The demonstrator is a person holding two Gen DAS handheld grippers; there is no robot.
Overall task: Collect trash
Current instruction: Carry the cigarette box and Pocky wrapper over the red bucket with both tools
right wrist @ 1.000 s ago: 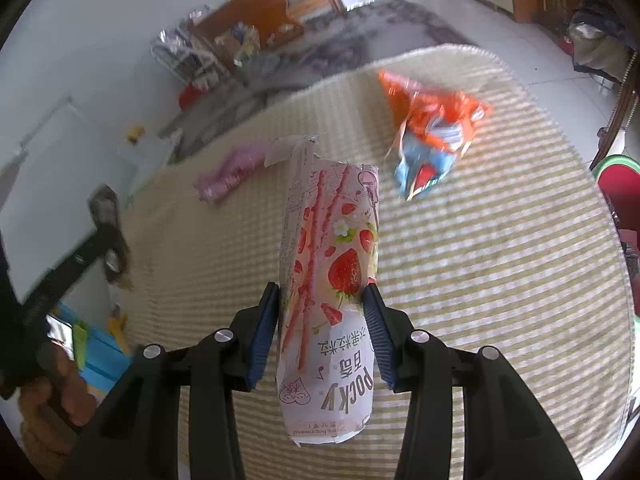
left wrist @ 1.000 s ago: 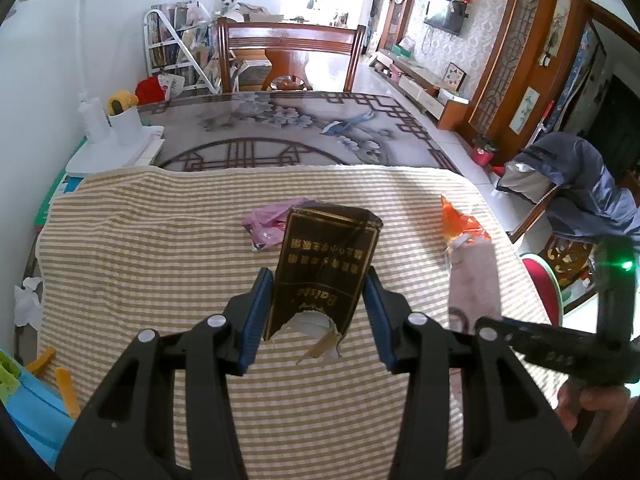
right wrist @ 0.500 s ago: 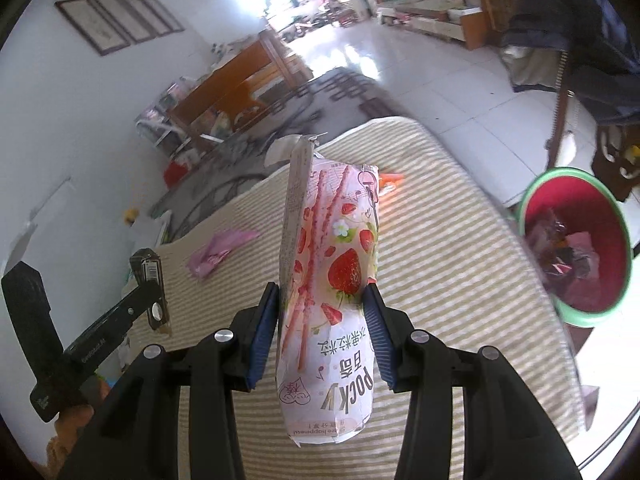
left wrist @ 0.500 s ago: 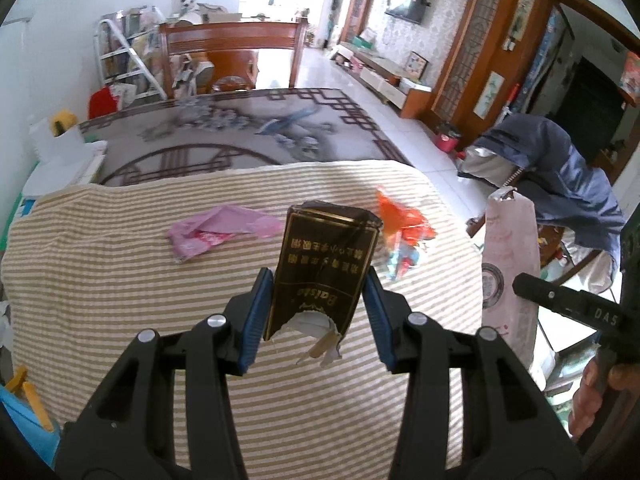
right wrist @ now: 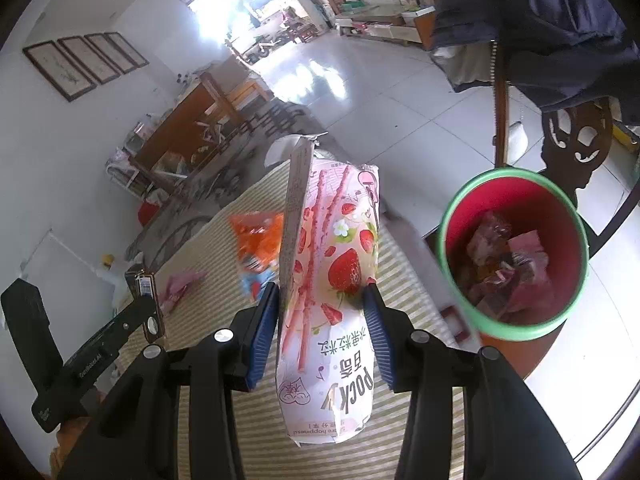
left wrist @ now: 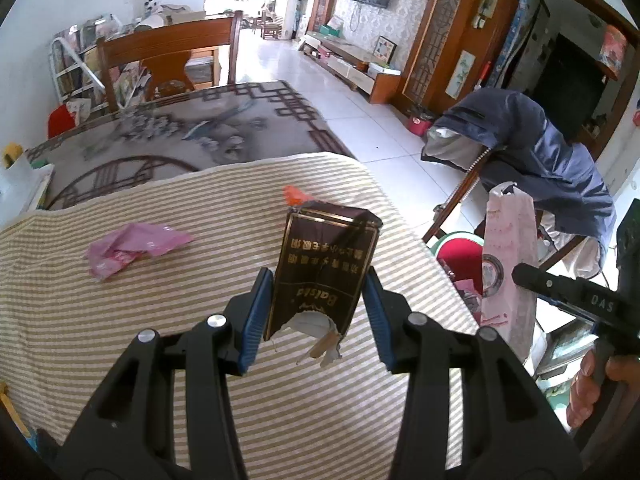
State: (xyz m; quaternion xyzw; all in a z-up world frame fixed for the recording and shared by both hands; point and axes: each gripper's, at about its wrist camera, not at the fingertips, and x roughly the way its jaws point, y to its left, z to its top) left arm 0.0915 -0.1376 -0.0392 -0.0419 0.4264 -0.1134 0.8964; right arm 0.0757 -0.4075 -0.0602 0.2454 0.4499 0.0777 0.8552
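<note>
over on the left of the striped counter (left wrist: 120, 320) a crumpled pink wrapper (left wrist: 132, 249) lies flat on the cloth, well apart from both tools. next along, the left gripper (left wrist: 318, 304) holds a dark brown carton (left wrist: 324, 276) upright above the counter, its jaws closed in on the two sides of the box; the torn lower end of the carton hangs ragged between the blue pads, and gold lettering on its face reads upside down. just behind the carton's top edge a bit of orange snack bag (left wrist: 296, 196) peeks out, and from the other camera that orange and blue bag (right wrist: 256, 244) is seen lying on the cloth near the counter's far end. further right, the right gripper (right wrist: 324, 312) has its jaws pressed against a tall pink strawberry pocky packet (right wrist: 336, 264), held upright with its opened flap standing at the top, out near the counter's right edge. beyond that edge, lower down and to the right, sits a red bin with a green rim (right wrist: 452, 216), already holding several crumpled wrappers. behind the bin stands a dark wooden chair (right wrist: 576, 136) with a navy jacket (left wrist: 532, 148) draped over its back, on a pale tiled floor (right wrist: 400, 108).
</note>
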